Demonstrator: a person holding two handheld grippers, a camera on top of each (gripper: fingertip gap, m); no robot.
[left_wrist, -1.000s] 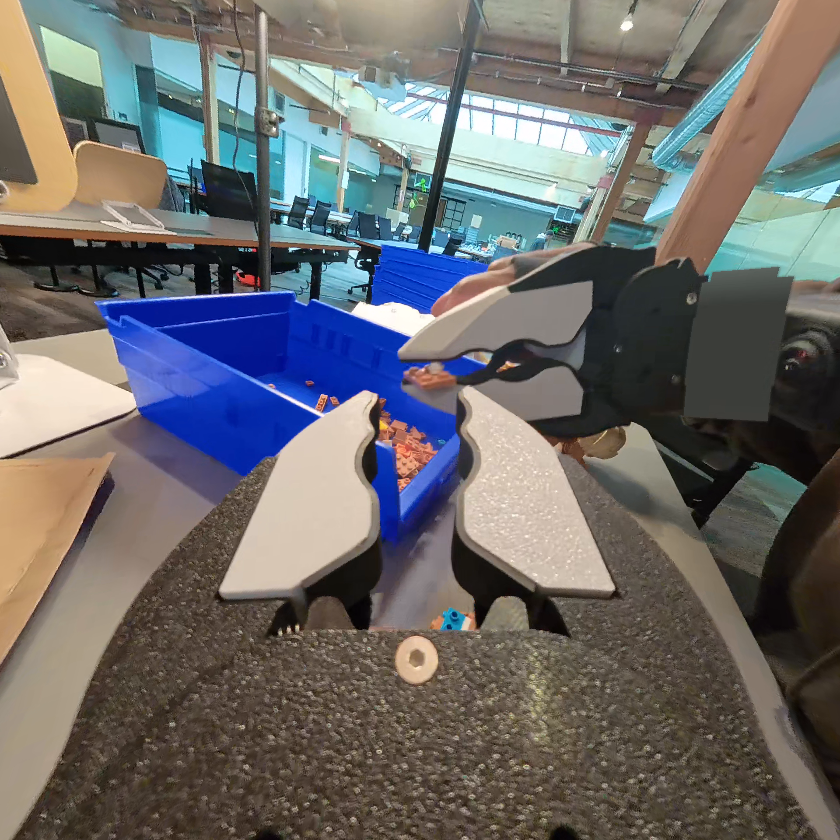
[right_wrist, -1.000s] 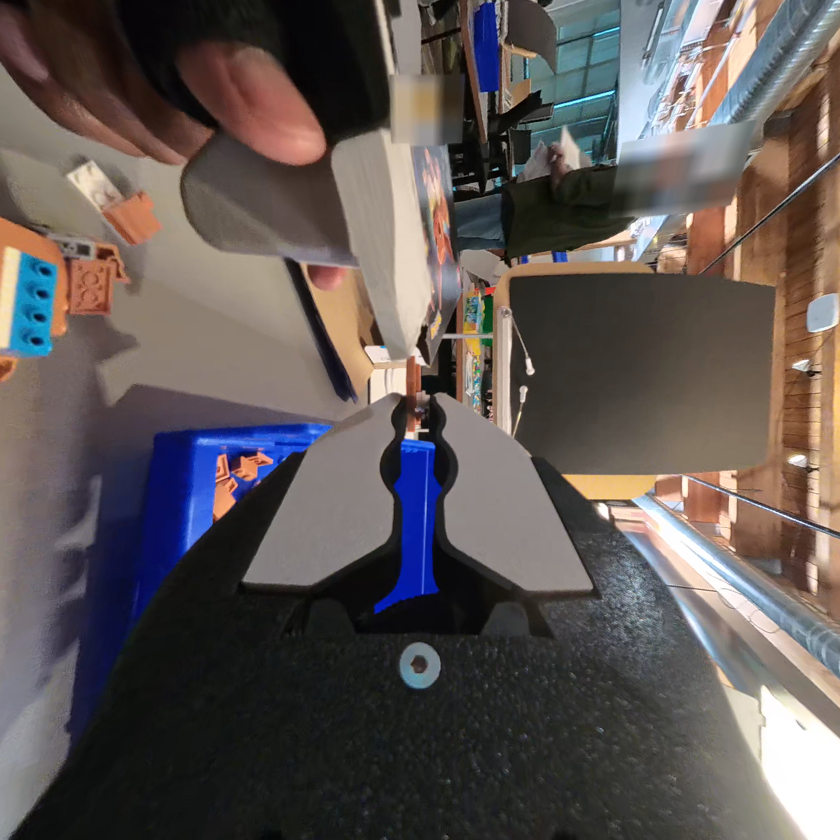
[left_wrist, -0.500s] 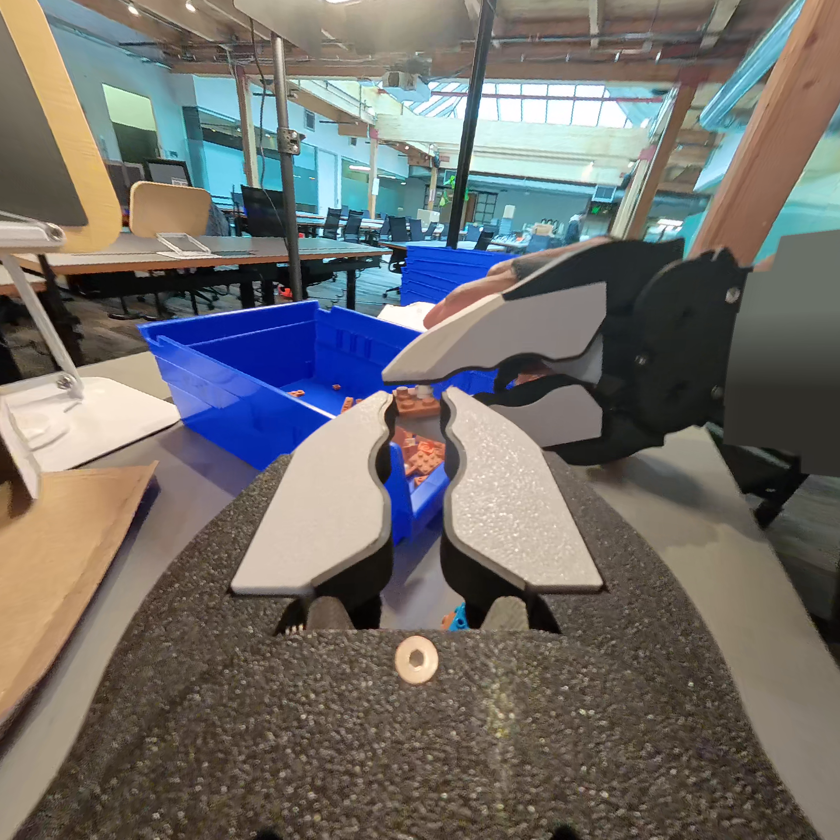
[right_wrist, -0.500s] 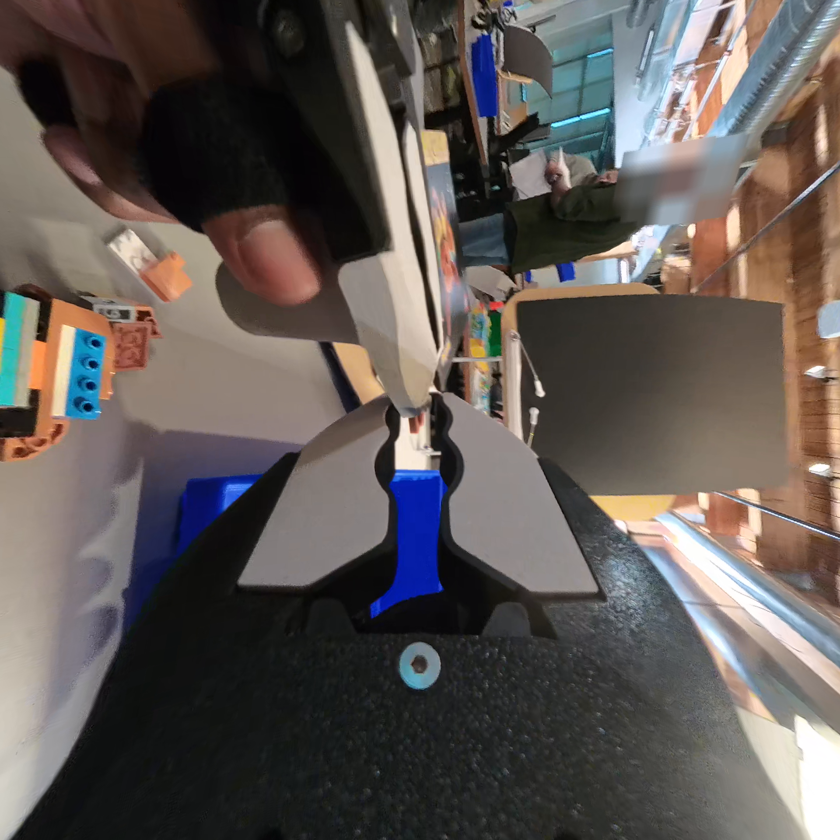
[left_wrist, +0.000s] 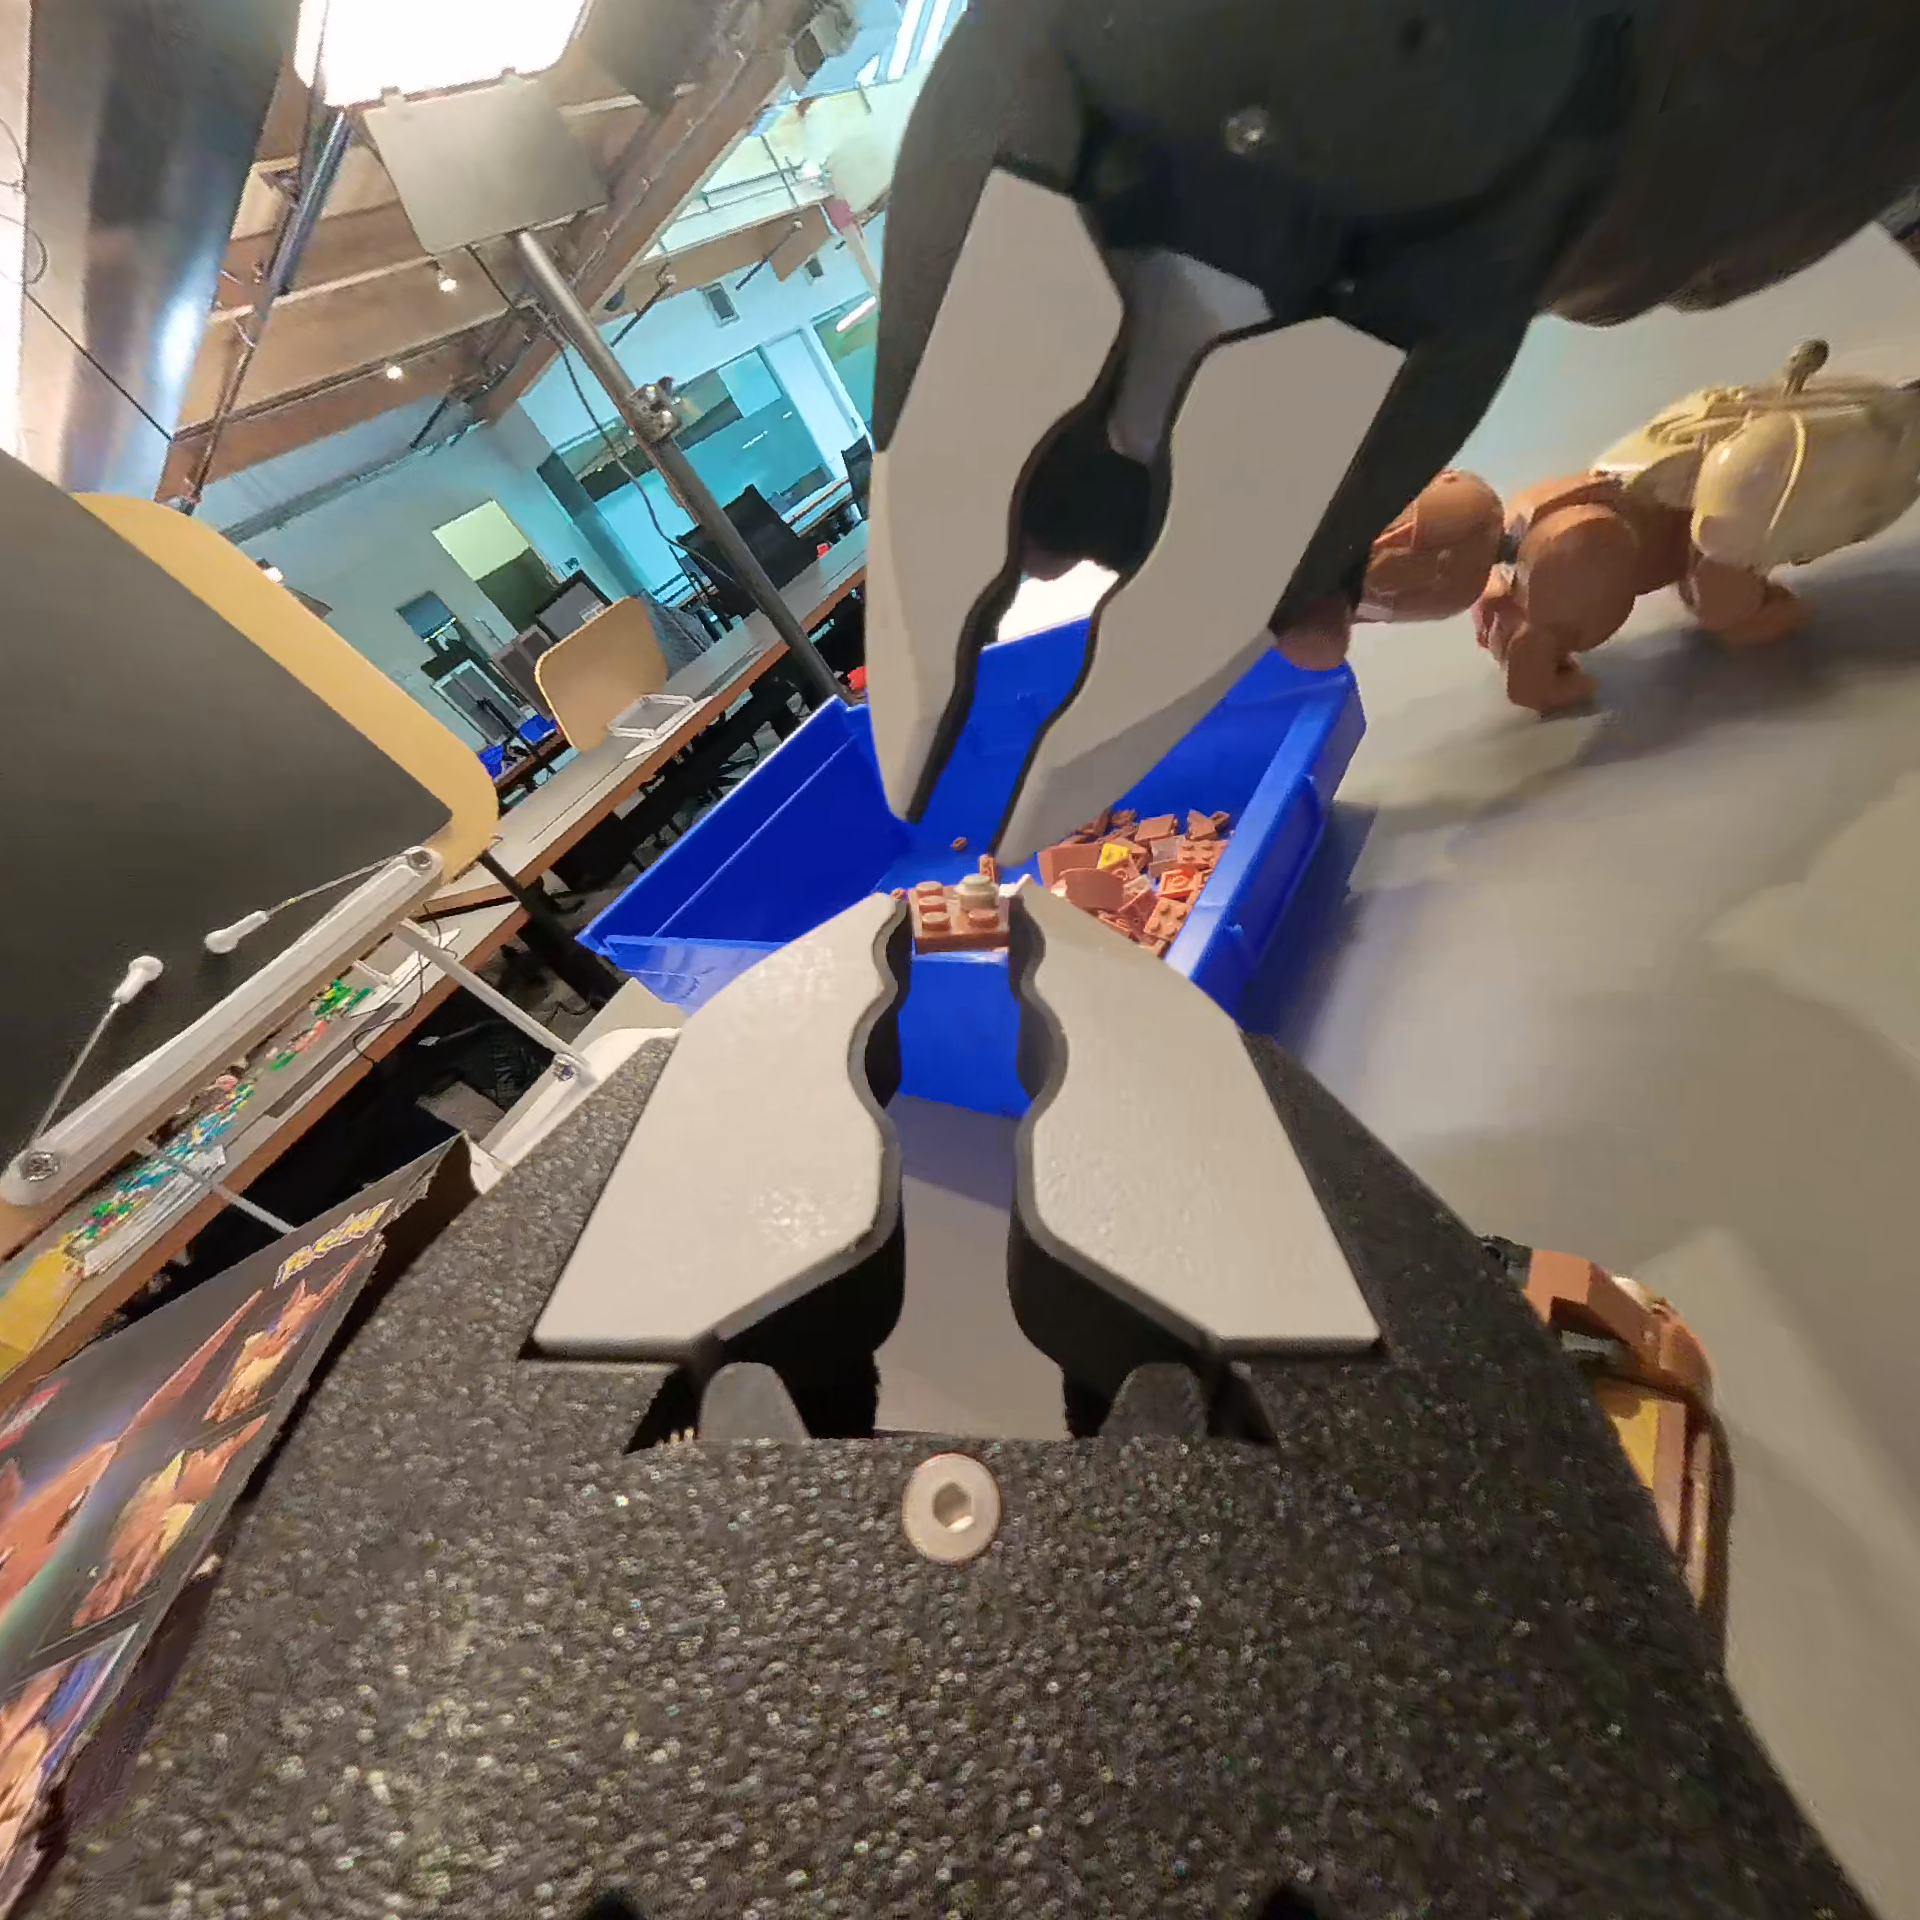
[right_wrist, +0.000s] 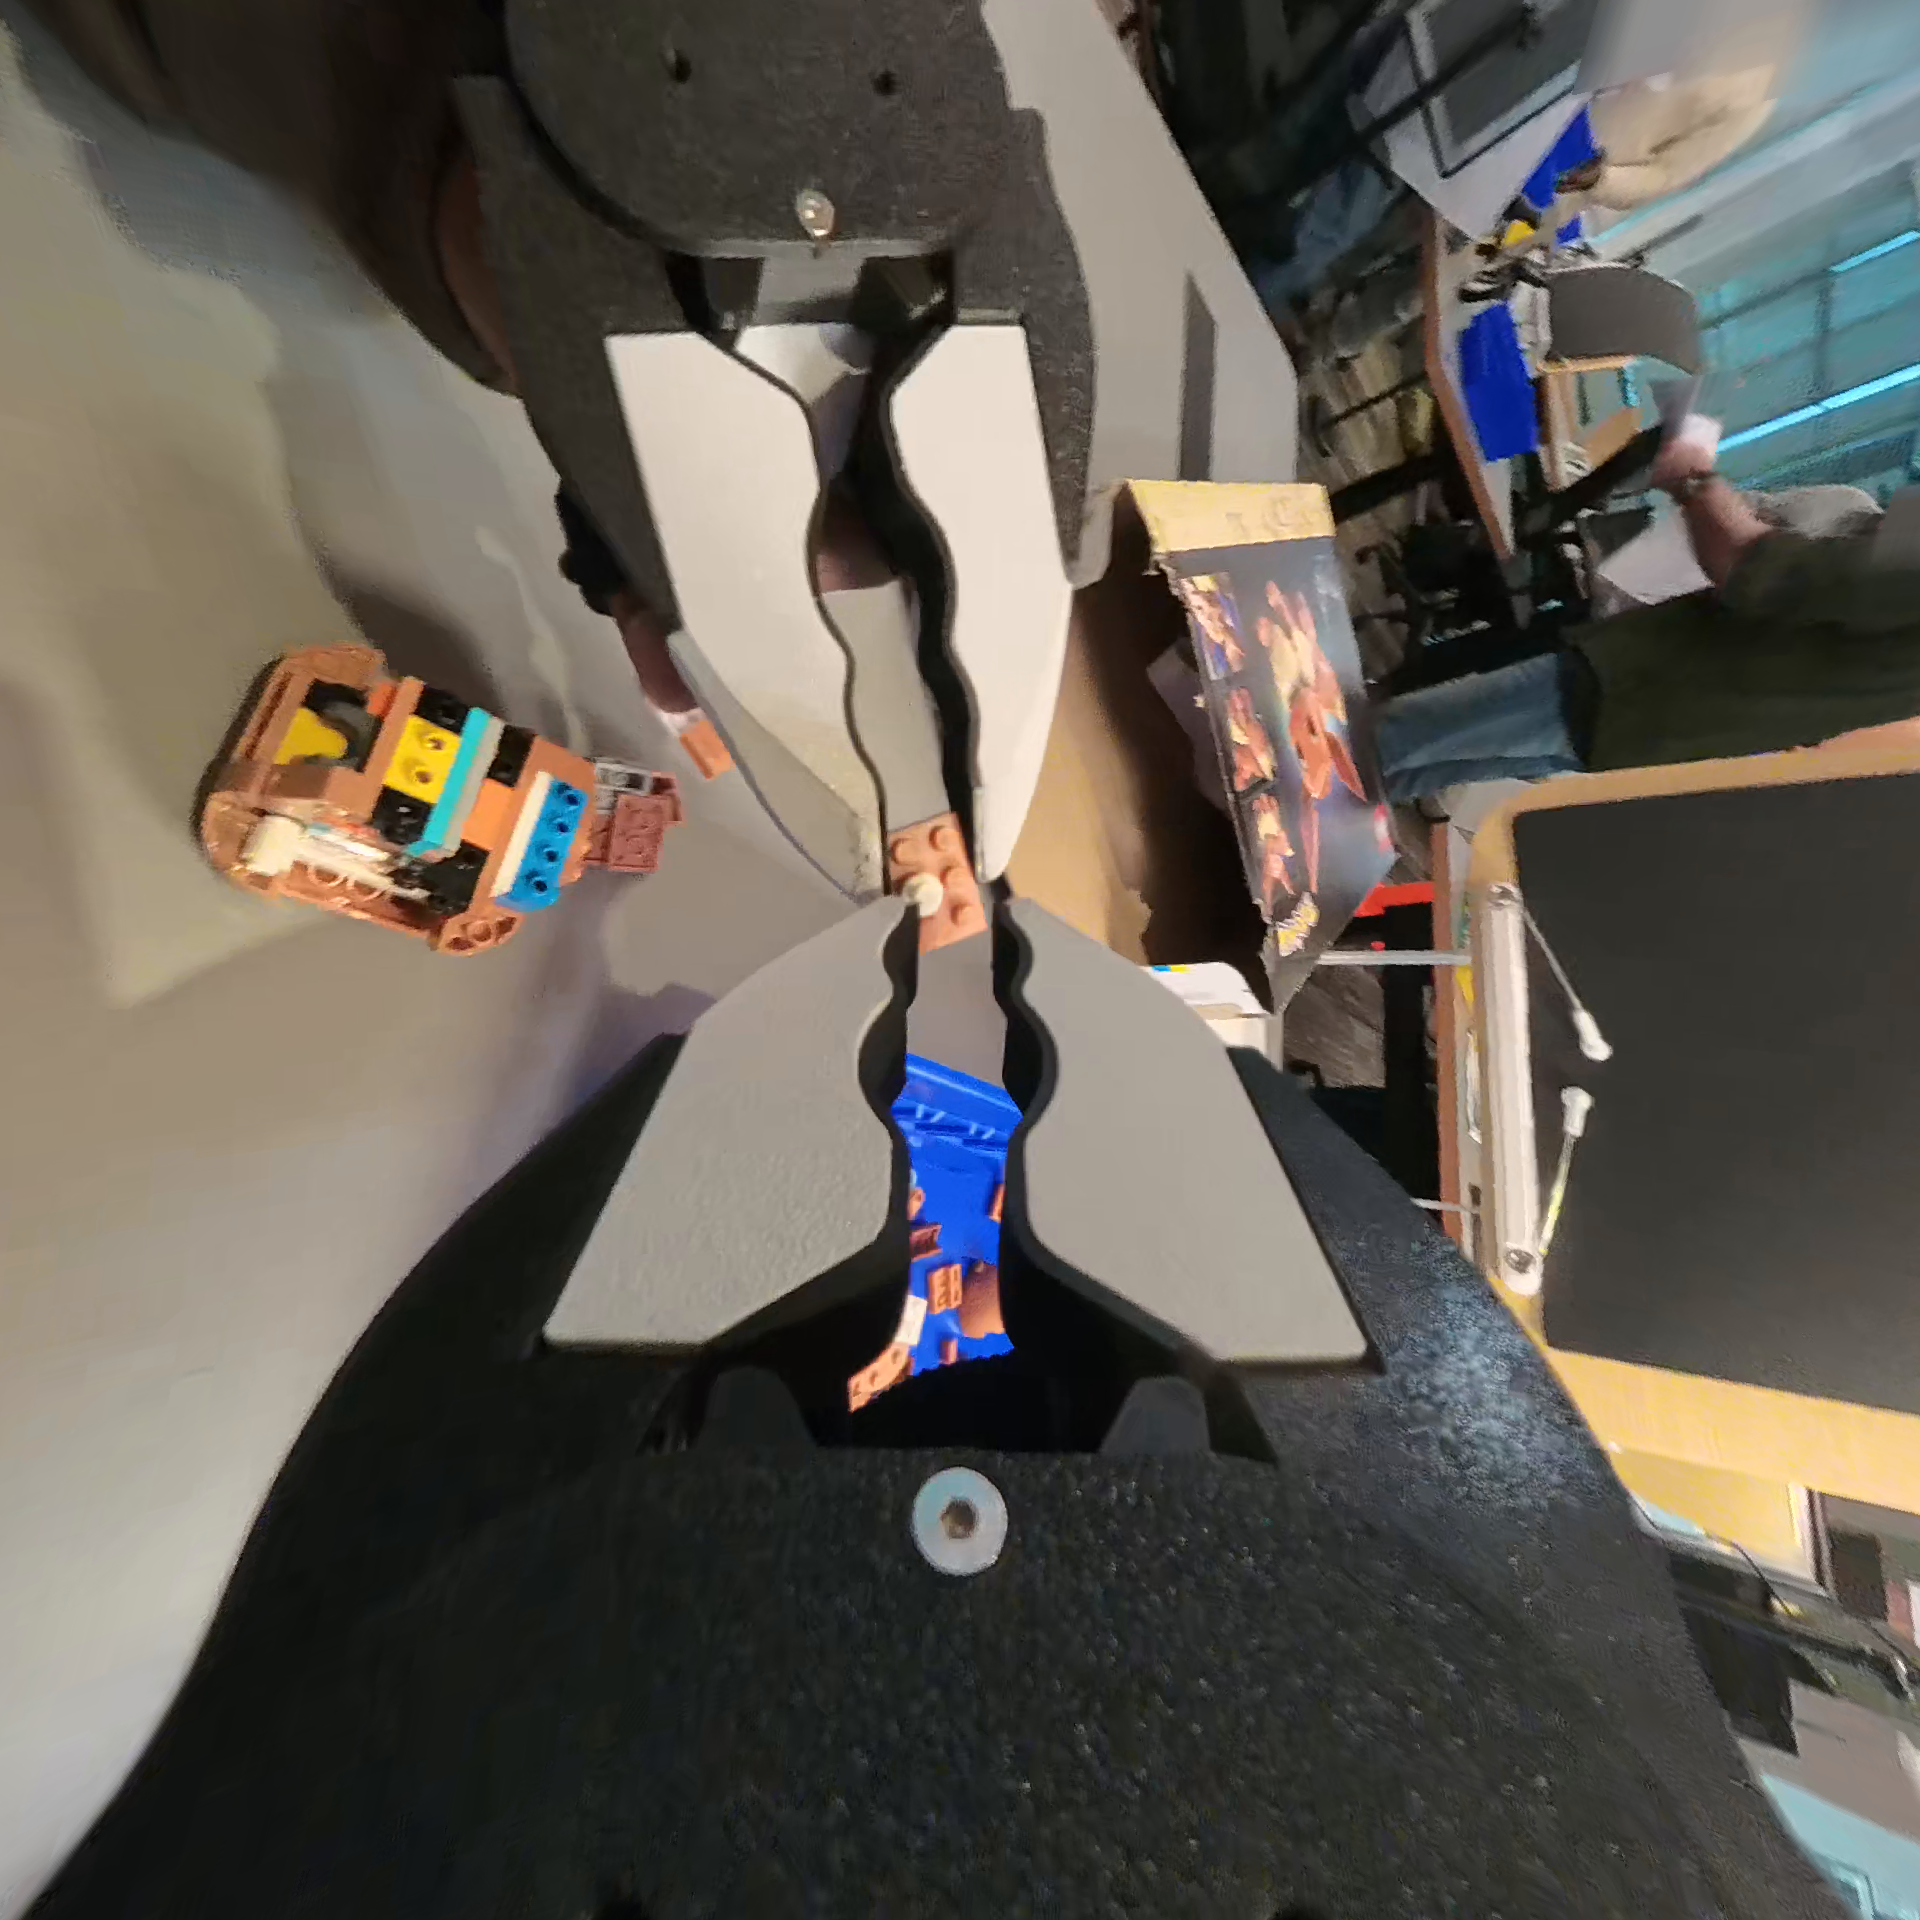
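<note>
Just past my left fingers (left_wrist: 958, 914) pinching a brown plate (left_wrist: 961, 916), blue bin (left_wrist: 769, 862), right fingers (right_wrist: 948, 906) parted, brick model (right_wrist: 416, 795) only in right view.

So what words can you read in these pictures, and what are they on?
Printed cardboard box: yellow logo lettering on its picture side. I don't read writing out.
Yellow tile in the blue bin: a small red mark, too small to read.
Brown plate held by the left gripper: no writing.
</note>
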